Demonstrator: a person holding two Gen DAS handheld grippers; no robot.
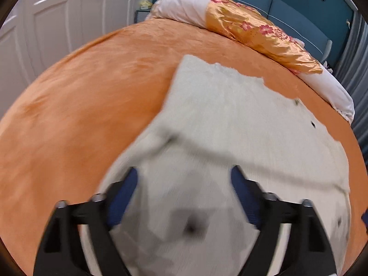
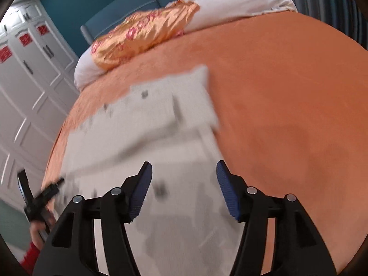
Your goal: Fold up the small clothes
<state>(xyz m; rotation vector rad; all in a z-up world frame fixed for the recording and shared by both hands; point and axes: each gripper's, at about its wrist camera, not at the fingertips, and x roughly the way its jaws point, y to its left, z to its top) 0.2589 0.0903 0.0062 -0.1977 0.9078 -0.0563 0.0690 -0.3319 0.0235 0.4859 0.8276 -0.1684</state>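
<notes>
White garment (image 1: 230, 119) lies lengthwise toward the pillows (image 1: 241, 25).

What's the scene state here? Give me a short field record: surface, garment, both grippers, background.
surface: orange bedspread, covers the bed
garment: white garment with small dark marks, spread on the bedspread; blurred, exact type unclear
left gripper: left gripper open, above the near end of the garment, nothing held
right gripper: right gripper open, above the garment near its right edge, nothing held
bedding: orange floral satin cover over white quilt at the head of the bed
background: white wardrobe doors, teal headboard
</notes>
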